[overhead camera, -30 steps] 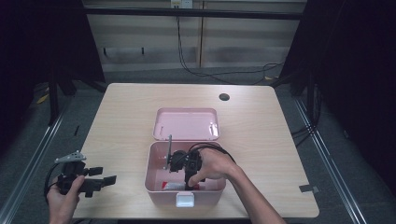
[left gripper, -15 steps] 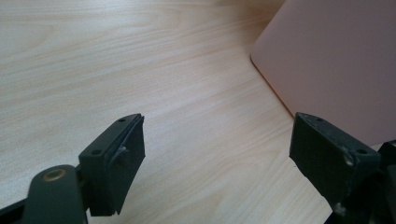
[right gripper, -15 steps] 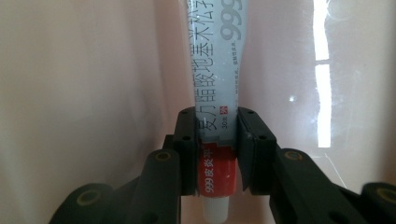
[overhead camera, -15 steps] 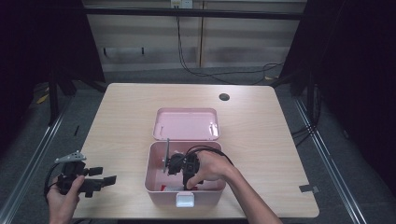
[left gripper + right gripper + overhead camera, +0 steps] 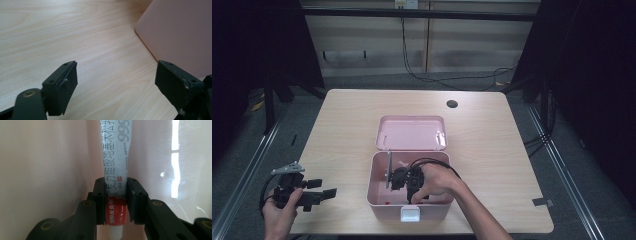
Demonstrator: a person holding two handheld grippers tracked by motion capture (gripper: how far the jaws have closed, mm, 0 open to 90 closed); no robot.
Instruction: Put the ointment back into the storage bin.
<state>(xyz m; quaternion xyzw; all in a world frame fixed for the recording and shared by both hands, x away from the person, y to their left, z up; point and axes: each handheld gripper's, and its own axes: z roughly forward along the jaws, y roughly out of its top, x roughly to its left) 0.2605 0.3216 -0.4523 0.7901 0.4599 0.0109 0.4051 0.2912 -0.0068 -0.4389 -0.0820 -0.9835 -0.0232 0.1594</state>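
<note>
So the right tool, lower centre of the high view, is clamped on a white-and-red ointment tube inside the open pink box. Whether it goes in or out is unclear. The left tool idles with jaws apart over the counter.

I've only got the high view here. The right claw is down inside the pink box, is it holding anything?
Observer: Yes. The right claw is shut on a white and red tube.
Operator: Which end is gripped?
Observer: Near the cap, across the red band.
Operator: And the left claw, out by the table edge?
Observer: The left claw is open, with bare table between its jaws and the pink box wall just ahead.
</note>
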